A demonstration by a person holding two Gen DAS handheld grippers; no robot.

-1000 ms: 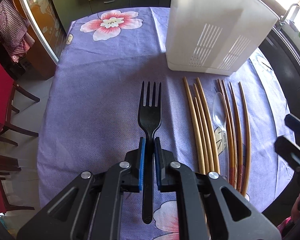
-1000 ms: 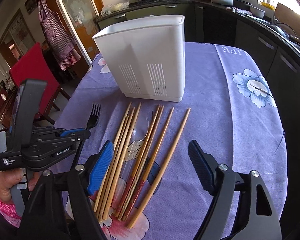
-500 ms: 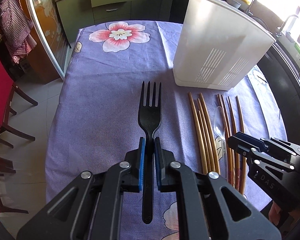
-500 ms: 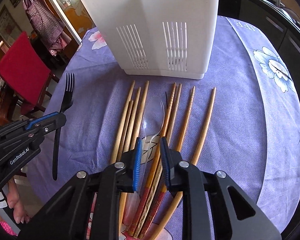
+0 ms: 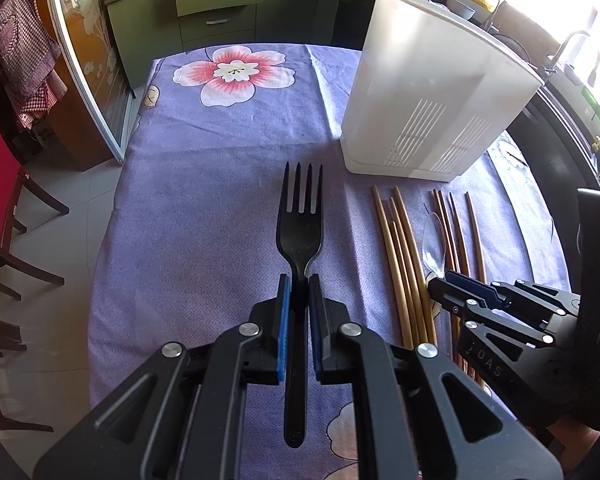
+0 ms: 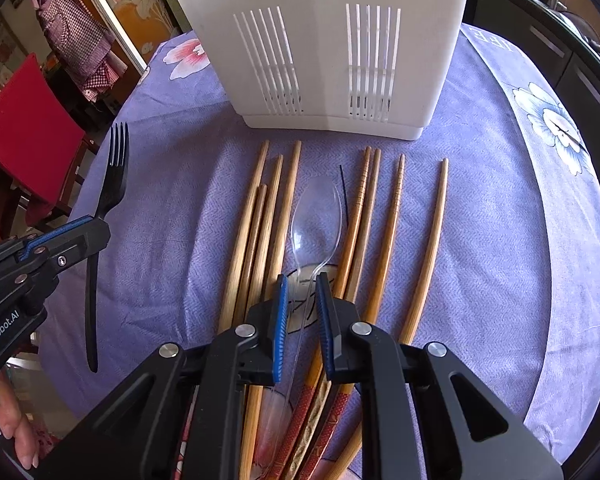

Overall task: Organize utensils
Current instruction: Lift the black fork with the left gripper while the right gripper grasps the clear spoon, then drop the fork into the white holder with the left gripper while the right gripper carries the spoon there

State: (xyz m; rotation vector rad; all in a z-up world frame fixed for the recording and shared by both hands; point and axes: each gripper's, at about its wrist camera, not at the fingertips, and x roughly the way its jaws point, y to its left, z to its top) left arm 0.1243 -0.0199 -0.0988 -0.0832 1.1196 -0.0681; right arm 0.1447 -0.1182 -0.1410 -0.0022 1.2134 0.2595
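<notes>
My left gripper (image 5: 298, 285) is shut on a black plastic fork (image 5: 300, 224) and holds it above the purple tablecloth, tines forward. The fork (image 6: 110, 188) and left gripper (image 6: 96, 236) also show at the left of the right wrist view. My right gripper (image 6: 302, 286) is shut on the handle of a clear plastic spoon (image 6: 316, 216) that lies among several wooden chopsticks (image 6: 256, 232). From the left wrist view the right gripper (image 5: 440, 284) sits low over the chopsticks (image 5: 400, 248). A white slotted utensil holder (image 5: 432, 104) (image 6: 332, 40) stands just beyond them.
The round table carries a purple flowered cloth (image 5: 204, 184). A red chair (image 6: 28, 136) stands at the left edge. Dark kitchen cabinets (image 5: 216, 12) run behind the table, with a counter at the right.
My right gripper came down over the chopsticks and closed from wide open onto the clear spoon's handle. My left gripper rose with the fork.
</notes>
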